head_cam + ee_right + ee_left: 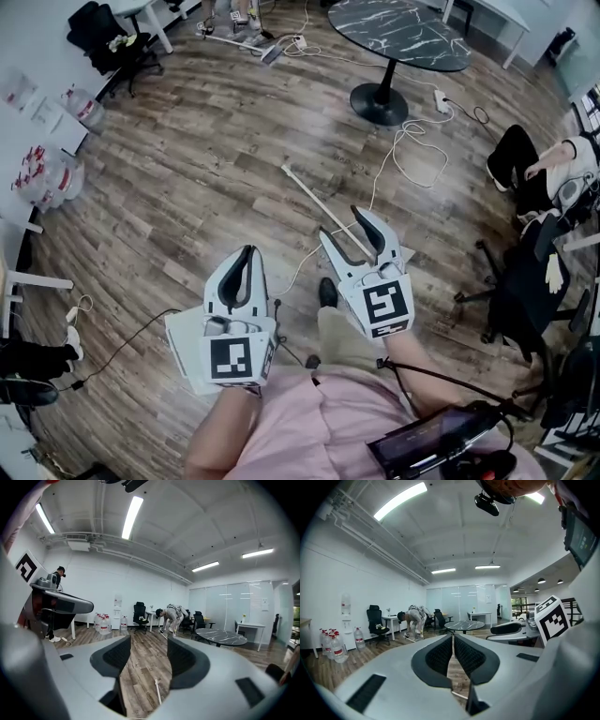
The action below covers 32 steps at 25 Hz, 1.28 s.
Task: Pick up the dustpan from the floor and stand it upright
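Left gripper [247,253]: at 7 o'clock in the head view, just in front of the pink shirt; its dark pads stand nearly together with only a slit of floor showing, nothing between them.
Right gripper [343,223]: at 5 o'clock, beside the left one and a little ahead; jaws apart with nothing held, bare floorboards in the gap.
Shoe [327,292]: dark, on the floor between the two grippers.
Black cable [131,333]: trails over the boards at 8 o'clock.
Dustpan: only its thin white handle [307,190] can be made out, lying flat on the wood floor [206,169] and running from the right gripper's jaws toward 12 o'clock; the near end passes under that gripper, so the pan is hidden.
White cable [412,141]: loops on the floor at 1 o'clock, beside the handle but apart from it.
Water bottles [47,173]: clear jugs clustered at 9 o'clock by the wall; what is in them I cannot tell.
Seated person [548,164]: at 3 o'clock, among black chairs.
Round table [403,33]: dark marble top on one black foot, at 1 o'clock, well beyond the handle.
Office chair [98,28]: black, at 11 o'clock, far off.
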Available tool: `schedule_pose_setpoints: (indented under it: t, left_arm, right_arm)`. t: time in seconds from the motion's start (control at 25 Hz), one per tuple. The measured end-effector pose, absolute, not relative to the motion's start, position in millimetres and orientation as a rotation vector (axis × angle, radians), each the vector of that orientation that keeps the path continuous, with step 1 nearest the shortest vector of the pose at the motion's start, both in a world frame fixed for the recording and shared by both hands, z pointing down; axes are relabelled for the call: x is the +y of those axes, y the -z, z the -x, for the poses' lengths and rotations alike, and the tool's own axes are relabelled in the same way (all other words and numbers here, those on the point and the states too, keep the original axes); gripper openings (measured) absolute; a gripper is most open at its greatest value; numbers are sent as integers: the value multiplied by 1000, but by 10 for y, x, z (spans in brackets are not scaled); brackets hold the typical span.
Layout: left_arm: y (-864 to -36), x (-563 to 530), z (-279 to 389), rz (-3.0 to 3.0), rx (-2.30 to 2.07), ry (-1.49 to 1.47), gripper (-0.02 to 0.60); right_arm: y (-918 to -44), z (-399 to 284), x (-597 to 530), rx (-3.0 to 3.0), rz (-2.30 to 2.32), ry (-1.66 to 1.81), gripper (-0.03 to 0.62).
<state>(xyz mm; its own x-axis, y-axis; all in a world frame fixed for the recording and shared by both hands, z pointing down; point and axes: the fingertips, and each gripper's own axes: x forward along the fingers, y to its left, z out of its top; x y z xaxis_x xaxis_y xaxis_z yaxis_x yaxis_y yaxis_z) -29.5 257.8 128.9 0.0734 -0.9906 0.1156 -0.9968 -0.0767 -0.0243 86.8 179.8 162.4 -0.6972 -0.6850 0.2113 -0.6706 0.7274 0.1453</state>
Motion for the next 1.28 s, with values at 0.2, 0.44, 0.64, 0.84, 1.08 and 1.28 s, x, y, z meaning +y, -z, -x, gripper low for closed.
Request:
schedule_pose_setpoints:
  t: [0.2, 0.44, 0.64, 0.84, 1.08, 1.28]
  left_arm:
    - [-1308, 1728, 331, -2226, -2101, -184, 23]
    - [-1128, 1029, 461, -2191, -2170, -183, 23]
    - [-1111, 760, 747, -2138, -2222, -175, 23]
    - [-1214, 455, 1034, -2120, -2229, -177, 22]
    - [-1494, -148, 1455, -2125, -2170, -196, 23]
    - [-1794, -673, 1851, -2120, -2095, -212, 23]
  right_arm:
    - [-1633, -789, 868, -2689, -1024, 67, 242]
    - [-1469, -609, 31, -2722, -973, 110, 241]
    - [-1408, -363, -335, -2737, -935, 146, 236]
    - [-1533, -134, -668, -2722, -924, 148, 236]
    - [-1825, 224, -1191, -2678, -933, 114, 230]
    - [-2225, 588, -1658, -2623, -910, 56, 230]
